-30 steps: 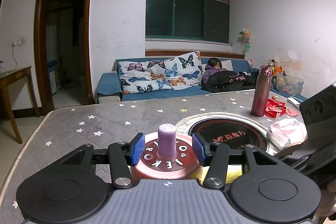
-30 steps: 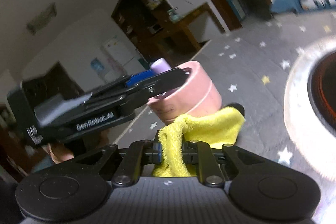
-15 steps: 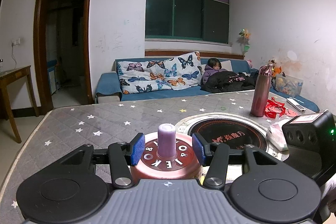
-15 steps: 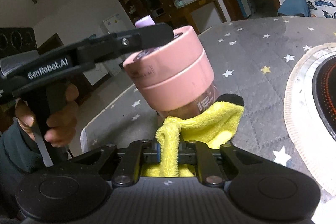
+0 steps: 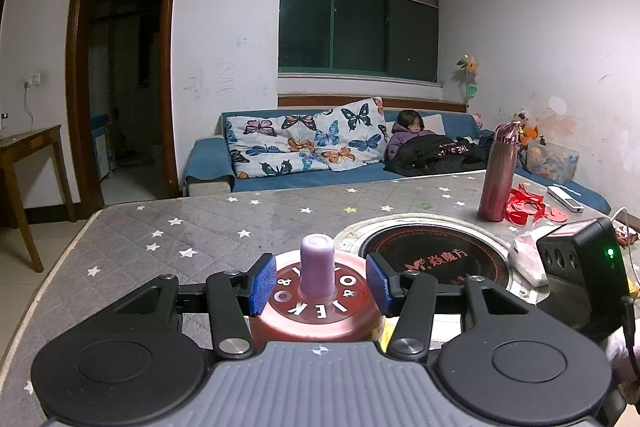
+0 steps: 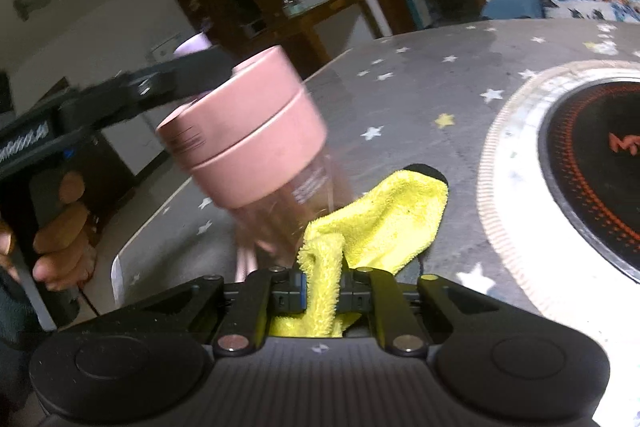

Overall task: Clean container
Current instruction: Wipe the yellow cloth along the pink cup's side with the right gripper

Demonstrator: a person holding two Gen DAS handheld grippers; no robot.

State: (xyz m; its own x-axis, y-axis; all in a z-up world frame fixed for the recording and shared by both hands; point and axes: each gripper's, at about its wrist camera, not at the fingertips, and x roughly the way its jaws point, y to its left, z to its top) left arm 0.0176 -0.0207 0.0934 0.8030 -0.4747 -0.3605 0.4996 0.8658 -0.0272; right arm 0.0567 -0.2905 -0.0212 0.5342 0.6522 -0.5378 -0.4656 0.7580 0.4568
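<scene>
A white-walled room with a blue sofa (image 5: 304, 167) lies behind a grey star-printed table (image 5: 208, 227). Over it, the left gripper (image 5: 318, 281) is clamped on the pink bottle (image 6: 248, 131); the right gripper (image 6: 322, 293) pinches a yellow cloth (image 6: 384, 219) beside the bottle's clear body.

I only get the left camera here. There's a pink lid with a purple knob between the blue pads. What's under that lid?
Observer: A clear pink-tinted container, held by the lid in the left hand-held gripper.
Operator: What's the other hand doing?
Observer: The right hand-held gripper is shut on a yellow cloth.
Operator: Does the cloth touch the container?
Observer: It sits right beside the clear wall, low down; the picture is blurred there, so contact is uncertain.
Operator: Is the container standing straight?
Observer: No, the right camera shows it tilted, above the grey star-patterned table.
</scene>
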